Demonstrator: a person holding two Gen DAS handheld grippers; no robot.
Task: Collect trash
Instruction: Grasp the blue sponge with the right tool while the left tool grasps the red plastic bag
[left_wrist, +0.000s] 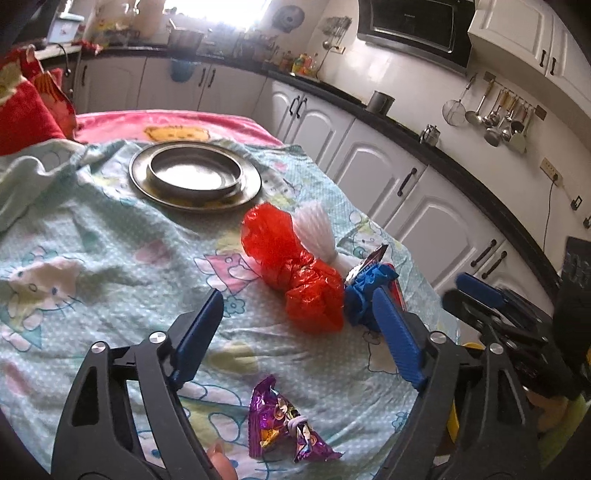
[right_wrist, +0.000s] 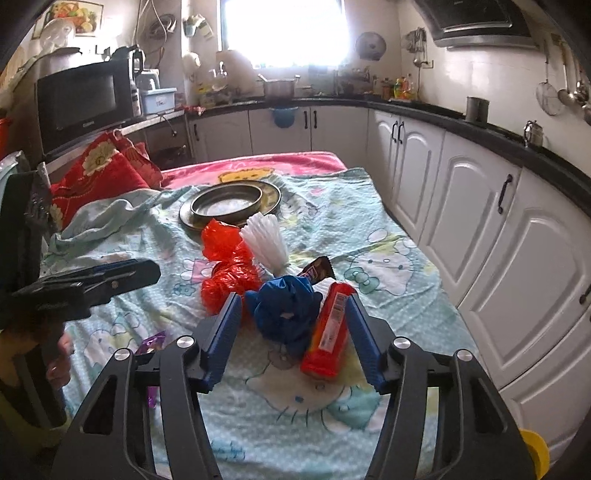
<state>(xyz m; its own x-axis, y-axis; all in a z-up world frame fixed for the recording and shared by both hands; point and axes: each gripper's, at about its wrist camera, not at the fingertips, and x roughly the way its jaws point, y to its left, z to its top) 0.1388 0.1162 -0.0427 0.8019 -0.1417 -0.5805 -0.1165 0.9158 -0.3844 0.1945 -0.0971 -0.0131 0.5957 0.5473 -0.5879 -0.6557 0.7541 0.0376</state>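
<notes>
The left tool (left_wrist: 295, 317) hangs over the bed (left_wrist: 110, 236) with its two blue fingers (left_wrist: 199, 332) spread wide and nothing between them. Its view alone shows the whole purple wrapper (left_wrist: 284, 424), crumpled and knotted, lying on the cartoon-print sheet just below the tool's gap — in the right wrist view only a sliver of that purple wrapper (right_wrist: 155, 341) peeks out behind the right tool's left finger.

The right tool (right_wrist: 291, 317) is likewise spread apart, and between its fingers lie the blue bag (right_wrist: 284, 310) and the red biscuit packet (right_wrist: 328, 332); the packet sits close against the right finger, though I cannot tell whether they touch. That packet is plain only in the right view; from the left it is almost wholly hidden behind the left tool's finger and the blue bag (left_wrist: 365, 291).

Counted across both views, the litter comes to six pieces: one purple wrapper, one red plastic bag (left_wrist: 295, 262), one white pleated bag (right_wrist: 266, 240), one blue bag, one dark chocolate wrapper (right_wrist: 319, 269), one red biscuit packet. All but the purple one lie bunched together near the bed's right edge.

Farther up the bed — two metal dishes, a round pan (left_wrist: 195, 173) resting on a wider plate (left_wrist: 140, 181).
</notes>
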